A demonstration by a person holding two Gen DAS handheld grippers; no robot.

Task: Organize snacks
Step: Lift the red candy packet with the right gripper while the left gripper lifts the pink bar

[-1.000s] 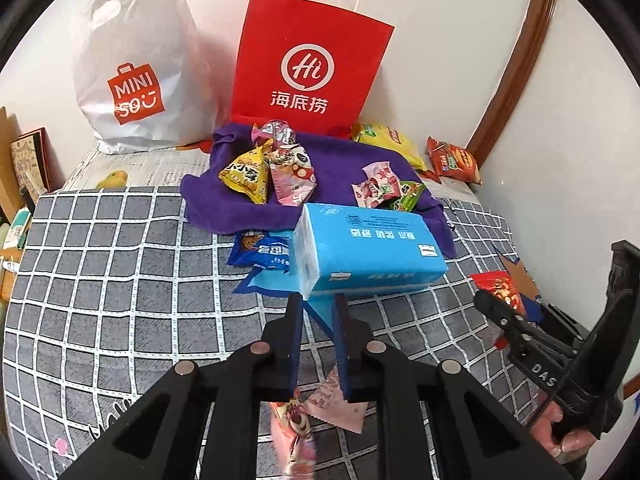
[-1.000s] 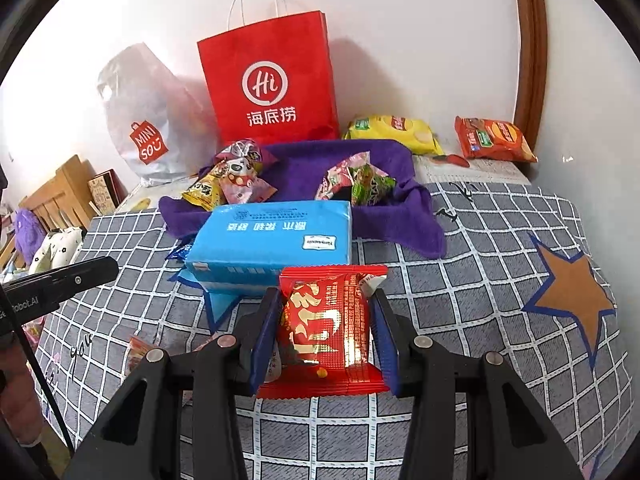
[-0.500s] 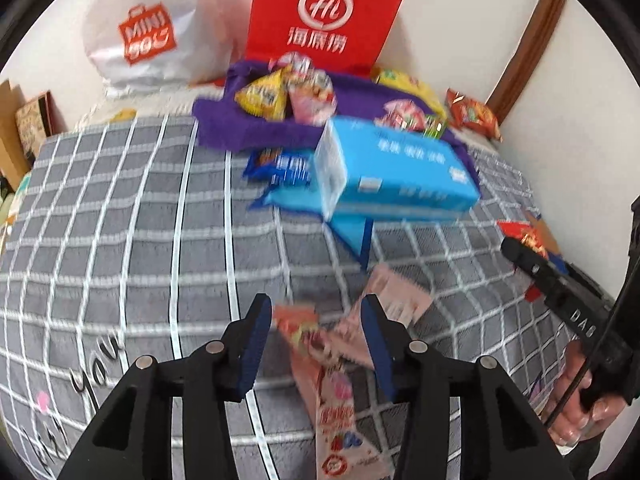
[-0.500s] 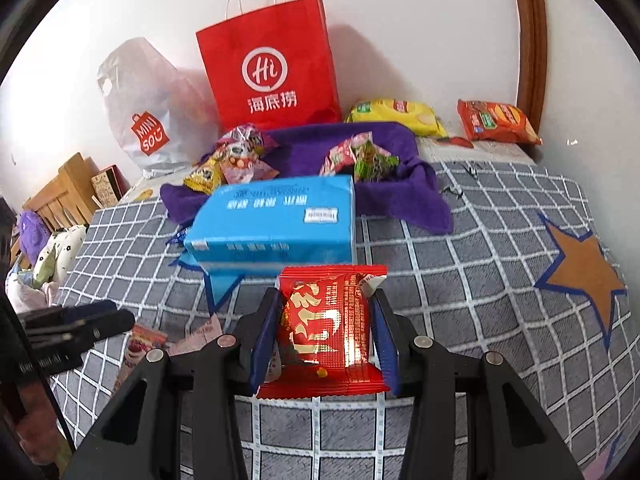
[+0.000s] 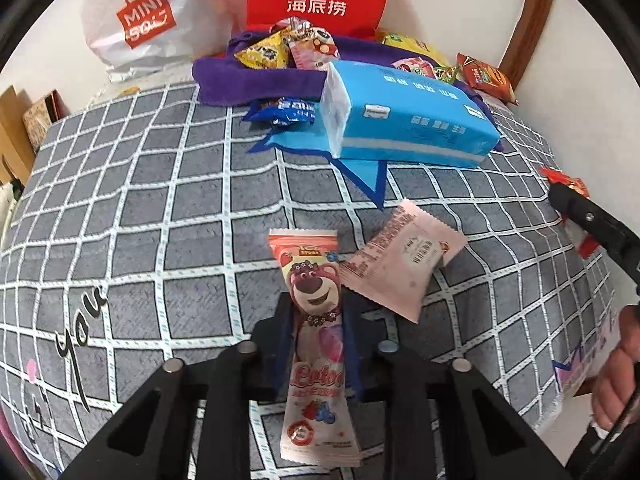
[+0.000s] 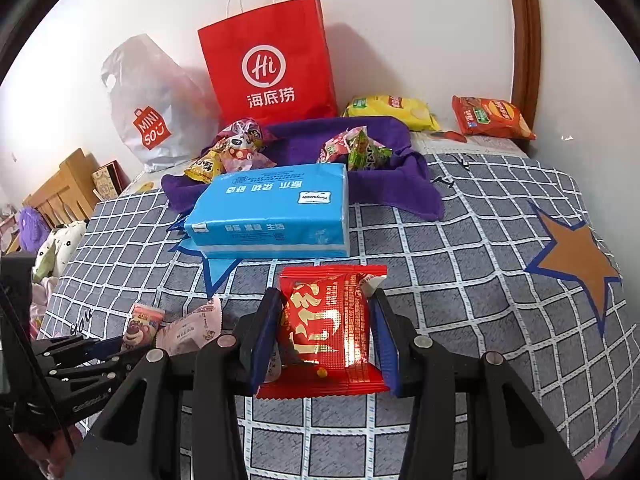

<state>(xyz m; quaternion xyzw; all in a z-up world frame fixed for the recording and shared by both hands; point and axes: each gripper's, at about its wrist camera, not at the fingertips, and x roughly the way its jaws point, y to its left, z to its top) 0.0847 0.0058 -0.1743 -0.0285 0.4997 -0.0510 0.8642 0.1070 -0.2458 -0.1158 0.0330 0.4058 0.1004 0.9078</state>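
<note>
My left gripper [image 5: 316, 308] points down at the checked bedspread, its jaws closing tight on a long pink bear snack packet [image 5: 316, 284], which is pinched at its middle. A pale pink packet [image 5: 404, 256] lies just right of it on the bedspread. My right gripper [image 6: 324, 300] is shut on a red foil snack packet [image 6: 324, 320], held above the bedspread in front of the blue tissue pack [image 6: 272, 204]. Behind the pack a purple cloth [image 6: 320, 140] holds several snacks in two small heaps.
A red paper bag [image 6: 268, 64] and a white plastic bag [image 6: 152, 112] stand against the wall. A yellow chip bag [image 6: 392, 110] and an orange one [image 6: 492, 118] lie at the back right. A blue snack packet [image 5: 284, 114] lies left of the tissue pack.
My left gripper dropped toward the bedspread, opened around the pink bear packet and shut on it. The right gripper kept its hold on the red packet and barely shifted.
</note>
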